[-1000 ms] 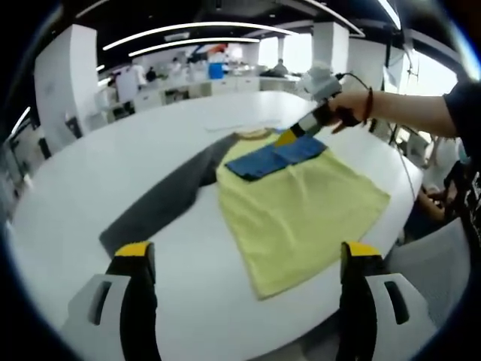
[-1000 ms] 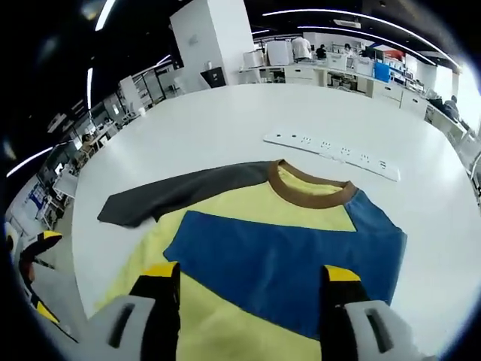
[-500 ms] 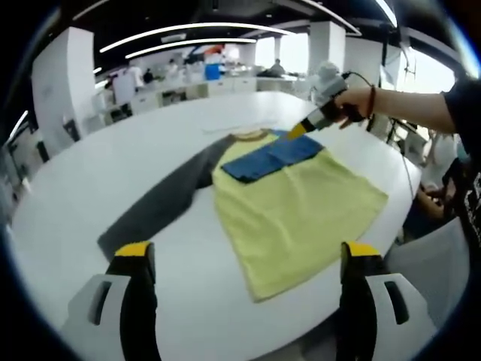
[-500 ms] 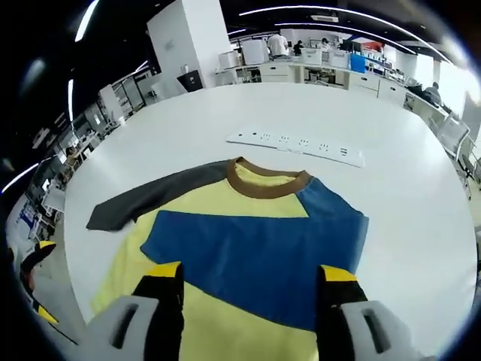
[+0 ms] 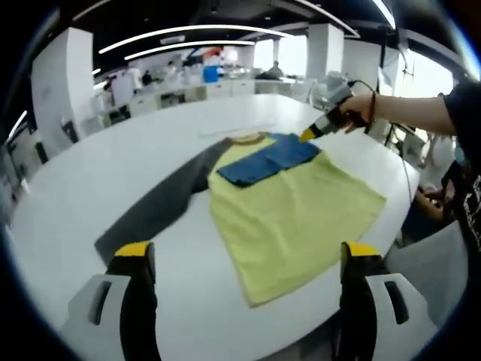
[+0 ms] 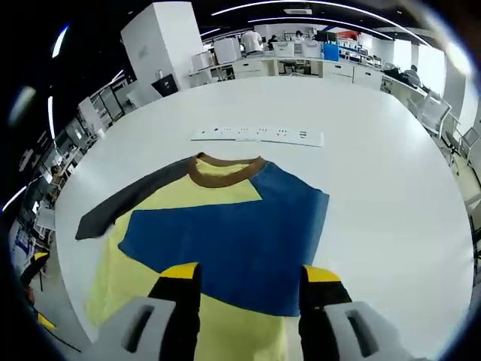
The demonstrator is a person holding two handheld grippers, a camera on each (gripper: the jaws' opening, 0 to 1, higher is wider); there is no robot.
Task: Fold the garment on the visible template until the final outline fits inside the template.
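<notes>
Yellow long-sleeved cloth shirt (image 5: 293, 218) with brown collar, one dark grey sleeve, blue sleeve folded across chest: lies flat, centre of the large round white bench (image 5: 90, 180). White multi-socket power strip (image 6: 259, 135): upper centre of right gripper view, beyond collar. Left gripper (image 5: 244, 263): jaws wide, empty. Right gripper (image 6: 244, 282): jaws apart over blue panel, holding nothing.

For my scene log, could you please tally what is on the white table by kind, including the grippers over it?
Garments: 1, the yellow T-shirt with blue and dark grey sleeves
Power strips: 1, the long white power strip
Grippers: 2, the left gripper and the right gripper
Total: 4
</notes>
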